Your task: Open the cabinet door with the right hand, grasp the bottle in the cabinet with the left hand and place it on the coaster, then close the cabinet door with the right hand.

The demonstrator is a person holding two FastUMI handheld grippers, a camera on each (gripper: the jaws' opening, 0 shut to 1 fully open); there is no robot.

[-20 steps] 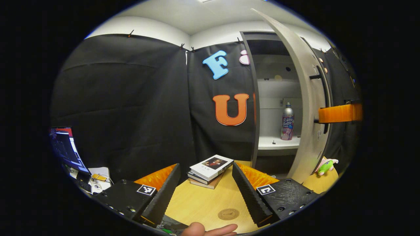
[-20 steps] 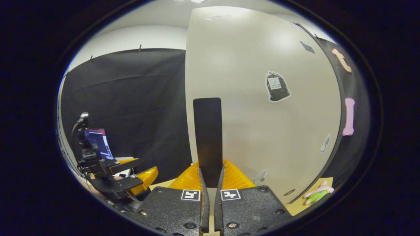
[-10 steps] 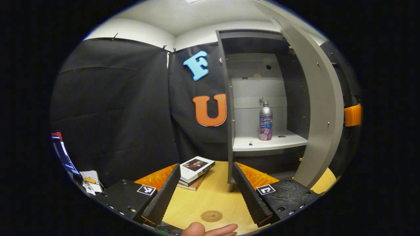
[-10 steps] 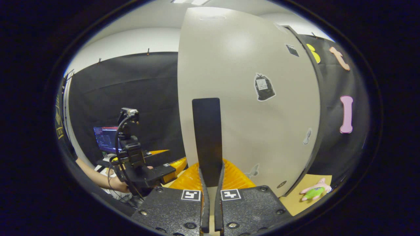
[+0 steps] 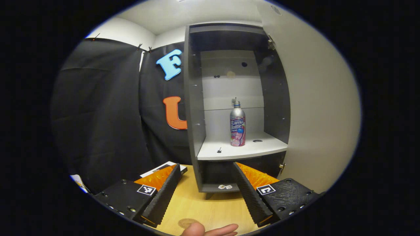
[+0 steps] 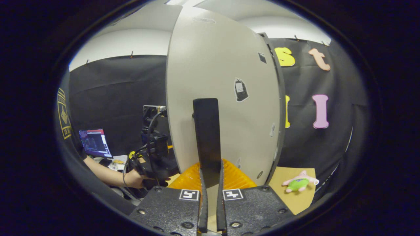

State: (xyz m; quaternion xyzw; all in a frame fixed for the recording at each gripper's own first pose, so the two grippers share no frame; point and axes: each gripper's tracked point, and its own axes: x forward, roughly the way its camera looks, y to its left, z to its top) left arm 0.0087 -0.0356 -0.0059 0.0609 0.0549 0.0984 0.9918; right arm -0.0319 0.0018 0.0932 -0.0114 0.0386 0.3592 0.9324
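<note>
Black cloth walls all round, pale wooden table (image 5: 210, 205) low in the frame.

Left gripper view, near to far: fingertip of the holding hand (image 5: 210, 229) at the bottom edge. Left gripper (image 5: 205, 191) just above it, jaws spread wide, holding nothing, black ribbed fingers (image 5: 164, 193) with orange backs slanting up either side of centre. Round coaster (image 5: 186, 223) on the table between them, at the bottom, partly cut off. Corner of a book (image 5: 164, 166) peeking over the lower-left finger. Beyond, cabinet (image 5: 193, 108) at centre, standing open, dark side panels, pale shelf. Bottle (image 5: 237, 123) upright on that shelf, at the frame's centre, silver with a pink label, well apart from the fingers. Cabinet door (image 5: 321, 108) swung wide across the right side.

Right gripper view, near to far: right gripper (image 6: 210, 188) at bottom centre, jaws clamped on the black door handle (image 6: 206, 137), which rises to mid-frame. Door's pale outer face behind it. Lower left, other gripper (image 6: 152, 154) in a hand, laptop (image 6: 94, 143) farther back. Lower right, green-and-pink plush toy (image 6: 299, 182) on the table.
</note>
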